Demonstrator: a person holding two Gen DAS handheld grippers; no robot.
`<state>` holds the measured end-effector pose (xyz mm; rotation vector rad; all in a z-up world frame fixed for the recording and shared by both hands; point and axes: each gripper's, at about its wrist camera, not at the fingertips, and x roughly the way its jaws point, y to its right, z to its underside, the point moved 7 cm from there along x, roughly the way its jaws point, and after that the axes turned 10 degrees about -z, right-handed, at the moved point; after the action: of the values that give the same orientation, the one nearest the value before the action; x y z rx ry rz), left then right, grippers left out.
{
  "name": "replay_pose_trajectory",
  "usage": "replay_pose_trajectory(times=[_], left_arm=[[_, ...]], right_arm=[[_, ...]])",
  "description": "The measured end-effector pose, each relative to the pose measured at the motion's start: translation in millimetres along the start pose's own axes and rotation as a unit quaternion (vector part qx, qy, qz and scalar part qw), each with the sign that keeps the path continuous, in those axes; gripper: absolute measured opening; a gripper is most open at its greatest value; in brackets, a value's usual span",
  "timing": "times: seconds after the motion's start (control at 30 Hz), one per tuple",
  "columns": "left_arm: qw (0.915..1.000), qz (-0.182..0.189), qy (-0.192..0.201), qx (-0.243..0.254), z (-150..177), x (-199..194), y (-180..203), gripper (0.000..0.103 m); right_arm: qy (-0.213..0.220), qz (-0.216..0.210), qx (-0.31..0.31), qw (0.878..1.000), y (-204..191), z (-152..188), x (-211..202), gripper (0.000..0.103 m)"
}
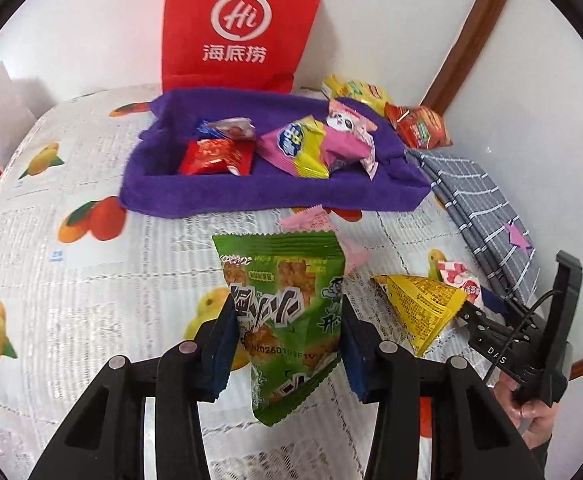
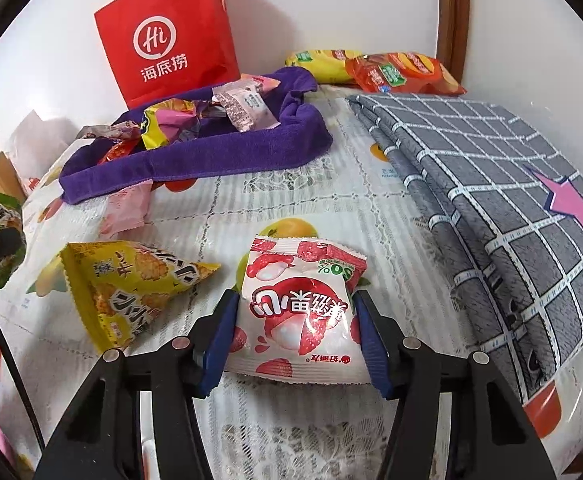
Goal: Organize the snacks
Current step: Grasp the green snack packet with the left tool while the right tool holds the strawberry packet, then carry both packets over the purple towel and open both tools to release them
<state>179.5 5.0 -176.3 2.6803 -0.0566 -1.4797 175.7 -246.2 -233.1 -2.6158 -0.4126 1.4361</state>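
Observation:
My left gripper (image 1: 287, 314) is shut on a green snack packet (image 1: 283, 276), which hangs upright above the fruit-print tablecloth (image 1: 91, 300). In the right wrist view, a white and red lychee packet (image 2: 291, 272) lies on the cloth, and my right gripper (image 2: 294, 316) has both blue pads against its sides. A yellow triangular packet (image 2: 131, 280) lies just left of it. Behind stands a purple towel tray (image 1: 251, 196) holding several wrapped snacks. A pink packet (image 1: 311, 218) lies at its front edge.
A red paper bag (image 1: 243, 20) stands against the wall behind the tray. A folded grey checked cloth (image 2: 491, 184) covers the right side of the table. Yellow and orange chip bags (image 2: 391, 72) lie at the back right. A person's hand (image 1: 531, 412) holds the right gripper.

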Motion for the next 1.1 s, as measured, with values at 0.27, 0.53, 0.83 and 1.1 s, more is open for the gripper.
replay_pose_trajectory(times=[0.27,0.53,0.83,1.1], left_arm=[[0.9994,-0.003,0.022,-0.025,-21,-25,-30,0.043],[0.9979,-0.008,0.048,-0.044,-66,-42,-45,0.043],[0.9954,-0.020,0.067,-0.065,-122,-33,-61,0.043],[0.9953,-0.046,0.062,-0.058,-167,-3,-56,0.044]], right_arm=[[0.045,-0.011,-0.019,0.999,-23,-54,-44,0.057],[0.093,-0.064,-0.019,0.993,-55,-139,-70,0.057],[0.092,-0.141,0.021,0.986,-70,-205,-27,0.057],[0.039,-0.148,0.017,0.988,-47,-204,51,0.057]])
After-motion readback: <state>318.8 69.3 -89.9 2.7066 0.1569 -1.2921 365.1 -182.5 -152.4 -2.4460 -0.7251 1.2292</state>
